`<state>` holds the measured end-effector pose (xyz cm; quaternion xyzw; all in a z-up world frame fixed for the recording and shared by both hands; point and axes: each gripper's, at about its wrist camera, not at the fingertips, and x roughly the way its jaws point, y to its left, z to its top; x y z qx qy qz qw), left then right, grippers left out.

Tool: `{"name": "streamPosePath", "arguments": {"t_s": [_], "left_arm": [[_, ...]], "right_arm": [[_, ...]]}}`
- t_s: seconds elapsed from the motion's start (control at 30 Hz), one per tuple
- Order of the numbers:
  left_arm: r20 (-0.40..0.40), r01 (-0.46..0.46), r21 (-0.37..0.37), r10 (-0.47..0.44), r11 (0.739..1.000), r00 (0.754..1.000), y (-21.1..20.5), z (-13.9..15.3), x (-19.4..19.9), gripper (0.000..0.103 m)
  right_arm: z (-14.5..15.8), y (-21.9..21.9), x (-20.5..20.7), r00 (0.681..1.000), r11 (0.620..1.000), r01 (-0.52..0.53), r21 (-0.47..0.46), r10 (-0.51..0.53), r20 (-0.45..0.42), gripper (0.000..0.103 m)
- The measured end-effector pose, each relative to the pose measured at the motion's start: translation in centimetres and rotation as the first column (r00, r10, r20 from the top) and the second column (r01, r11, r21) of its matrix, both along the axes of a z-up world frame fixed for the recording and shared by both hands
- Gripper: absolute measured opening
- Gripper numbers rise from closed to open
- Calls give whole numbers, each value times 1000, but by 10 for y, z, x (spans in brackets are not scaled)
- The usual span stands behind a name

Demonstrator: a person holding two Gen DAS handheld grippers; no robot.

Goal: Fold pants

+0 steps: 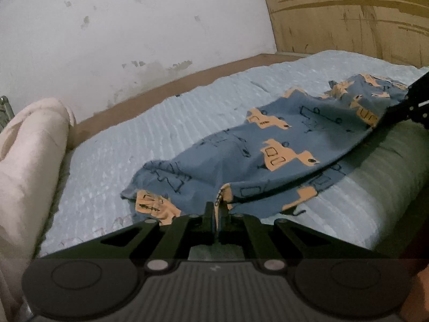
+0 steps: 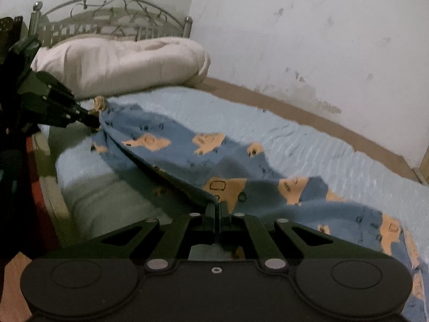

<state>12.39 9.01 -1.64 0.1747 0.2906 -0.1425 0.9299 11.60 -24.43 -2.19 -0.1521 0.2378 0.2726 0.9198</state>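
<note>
The blue cotton pants printed with orange trucks (image 1: 268, 145) lie across the pale blue ribbed bedsheet (image 1: 161, 123), near the mattress's front edge. The black left gripper (image 1: 216, 209) is pinched closed on one end of the fabric, and the black right gripper (image 2: 217, 209) is clamped on the other end, so the near edge of the pants is lifted off the sheet between them. A rolled cream blanket (image 2: 120, 61) sits by the curved metal headboard (image 2: 107, 13), beside the stained white wall (image 1: 120, 26).
</note>
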Motion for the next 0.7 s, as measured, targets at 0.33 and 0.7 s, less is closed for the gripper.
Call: {"name": "streamPosePath", "arguments": {"t_s": [0.33,0.7], "left_arm": [[-25,-150,-217,148,965,989,28,15,-13,65],[-197,-449,-497,407,743,892,67,16,32,56]], "right_arm": [[1,-6,-9,1000,998,7,62,-7,-13,50],[9,-14,-15,998,991,63,122,-66,23,96]]}}
